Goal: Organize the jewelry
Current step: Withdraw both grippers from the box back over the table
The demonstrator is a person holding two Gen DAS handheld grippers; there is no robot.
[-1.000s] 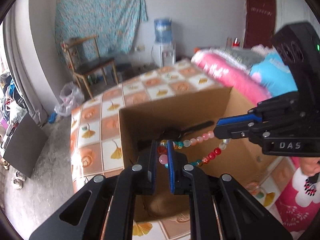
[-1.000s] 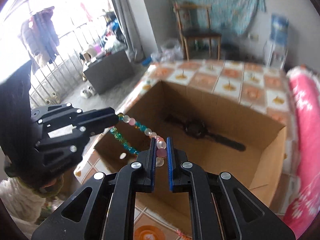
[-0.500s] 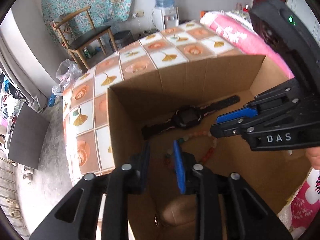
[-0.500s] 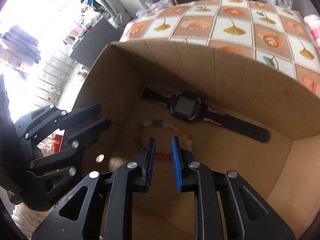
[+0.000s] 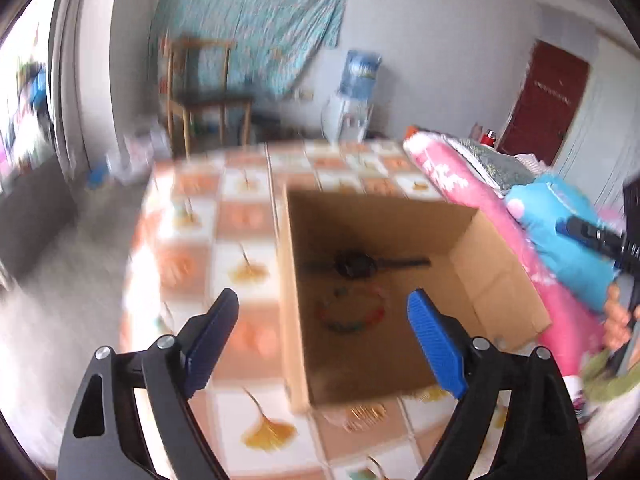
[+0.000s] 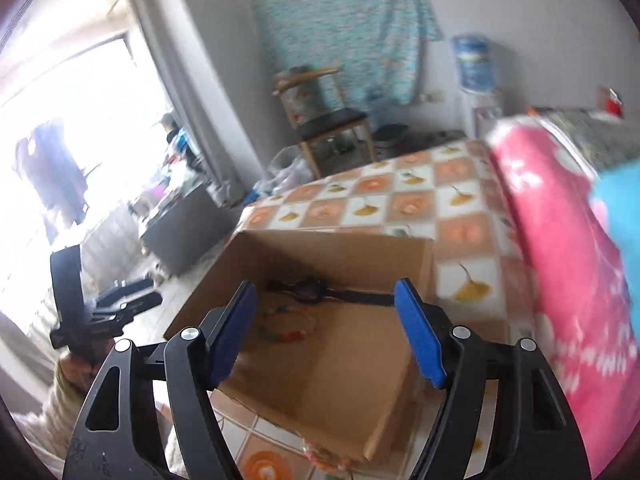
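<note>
Released since a second ago, the bead bracelet (image 5: 352, 312) now lies on the cardboard box (image 5: 500, 276) floor near the watch (image 5: 356, 265), between the opening, empty left hand-held gripper (image 5: 323, 310). From the right view, the right hand-held gripper (image 6: 325, 300) opens empty too, and only here the window (image 6: 80, 128) shows.

I see a box (image 5: 472, 264) of plain matt brown cardboard, its cut edges rough. Inside it, the bracelet (image 5: 352, 312) looks like glossy coloured beads, and the watch (image 5: 356, 264) like dull black plastic or rubber. The surface (image 5: 244, 216) wears a smooth, slightly shiny patterned cloth. My left gripper (image 5: 323, 320) and right gripper (image 6: 325, 312) are matt black plastic with bright metal screws; their blue pads (image 5: 436, 344) look ribbed. The pink blanket (image 6: 560, 248) looks soft and fleecy.
</note>
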